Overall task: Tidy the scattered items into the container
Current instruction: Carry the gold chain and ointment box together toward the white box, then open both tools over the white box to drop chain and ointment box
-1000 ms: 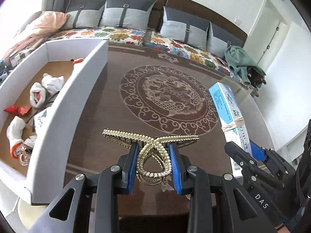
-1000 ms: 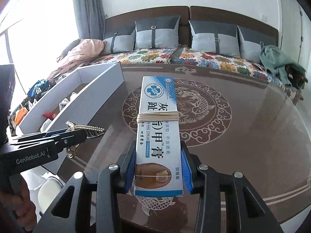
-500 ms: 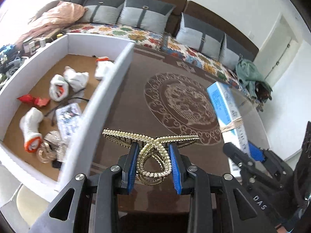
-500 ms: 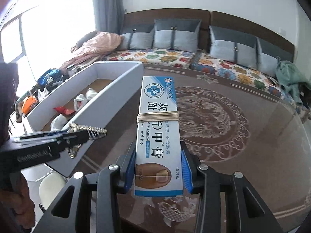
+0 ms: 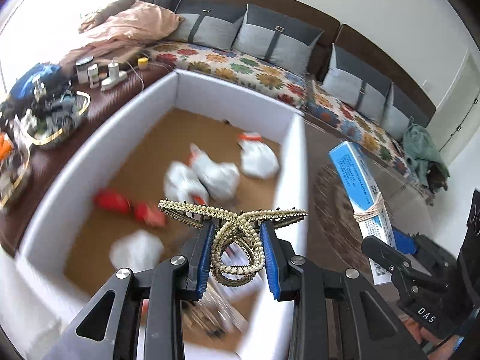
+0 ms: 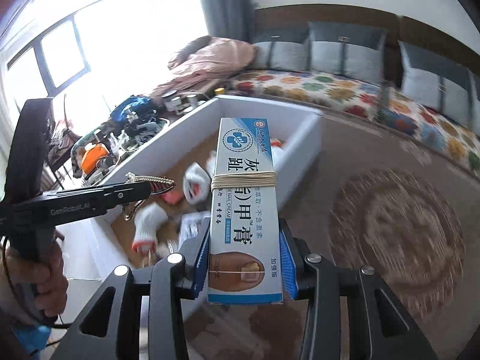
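Observation:
My left gripper [image 5: 237, 253] is shut on a gold, pearl-studded hair clip [image 5: 237, 234] and holds it above the open white box [image 5: 292, 156], near its right wall. In the right wrist view the left gripper [image 6: 144, 189] hangs over the box [image 6: 303, 147] too. My right gripper [image 6: 244, 258] is shut on a blue-and-white nail cream carton [image 6: 244, 210] bound with a rubber band, above the table beside the box's right wall. The carton [image 5: 360, 198] also shows at the right of the left wrist view.
Inside the box lie white gloves with orange cuffs [image 5: 210, 177], red pieces [image 5: 112, 201] and packets. A side table with bottles and clutter [image 5: 51, 102] stands left of the box. A sofa with cushions [image 5: 270, 39] runs behind the brown patterned table [image 6: 390, 210].
Both grippers have swung left with their loads. The left one now hangs over the box interior instead of the table; the right one has come up beside the box wall.

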Motion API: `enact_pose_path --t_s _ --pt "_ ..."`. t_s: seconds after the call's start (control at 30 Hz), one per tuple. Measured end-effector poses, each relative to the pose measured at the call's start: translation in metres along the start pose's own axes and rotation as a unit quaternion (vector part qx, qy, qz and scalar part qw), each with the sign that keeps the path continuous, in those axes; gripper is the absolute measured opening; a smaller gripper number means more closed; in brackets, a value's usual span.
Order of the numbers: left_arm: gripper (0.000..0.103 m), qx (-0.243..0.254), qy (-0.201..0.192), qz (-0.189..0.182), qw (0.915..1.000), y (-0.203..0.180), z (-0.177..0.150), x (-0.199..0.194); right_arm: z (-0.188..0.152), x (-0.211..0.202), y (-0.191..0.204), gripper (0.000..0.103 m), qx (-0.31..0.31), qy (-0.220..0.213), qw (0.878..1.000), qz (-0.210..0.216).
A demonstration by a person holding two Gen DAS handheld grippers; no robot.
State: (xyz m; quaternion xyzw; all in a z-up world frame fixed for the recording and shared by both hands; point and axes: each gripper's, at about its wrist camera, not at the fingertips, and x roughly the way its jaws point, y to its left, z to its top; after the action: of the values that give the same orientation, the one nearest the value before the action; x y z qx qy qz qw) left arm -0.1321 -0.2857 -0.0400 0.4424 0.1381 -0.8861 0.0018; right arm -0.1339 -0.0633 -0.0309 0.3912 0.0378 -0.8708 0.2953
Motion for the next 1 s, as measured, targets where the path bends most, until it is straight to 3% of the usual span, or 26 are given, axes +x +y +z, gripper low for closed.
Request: enact_pose_path --t_s 0.2,0.43,0.73,0.8,0.83,0.9,1.0 --pt "0.031 0.011 0.043 0.009 0.9990 0.040 0.077 0.073 0.079 0.106 -0.006 0.041 -0.028 0.065 0.997 0.036" --pt "0.031 0.031 0.091 0.040 0.9946 0.059 0.126 0.150 0.138 0.209 -0.027 0.041 -0.006 0.122 0.992 0.012" --pt "0.033 0.039 0.123 0.072 0.9890 0.070 0.134 0.189 0.156 0.250 -0.021 0.043 0.001 0.129 0.992 0.009" --pt "0.043 0.036 0.128 0.079 0.9879 0.072 0.134 0.191 0.154 0.254 -0.021 0.054 0.003 0.134 0.991 -0.003" --pt "0.053 0.037 0.121 0.089 0.9880 0.071 0.135 0.187 0.153 0.255 -0.021 0.062 0.005 0.138 0.990 -0.012" --pt "0.065 0.035 0.103 0.097 0.9894 0.070 0.137 0.178 0.152 0.249 -0.023 0.063 0.016 0.131 0.991 -0.010" --pt "0.068 0.018 0.090 0.092 0.9916 0.073 0.142 0.164 0.152 0.235 -0.029 0.063 0.036 0.116 0.993 0.003"
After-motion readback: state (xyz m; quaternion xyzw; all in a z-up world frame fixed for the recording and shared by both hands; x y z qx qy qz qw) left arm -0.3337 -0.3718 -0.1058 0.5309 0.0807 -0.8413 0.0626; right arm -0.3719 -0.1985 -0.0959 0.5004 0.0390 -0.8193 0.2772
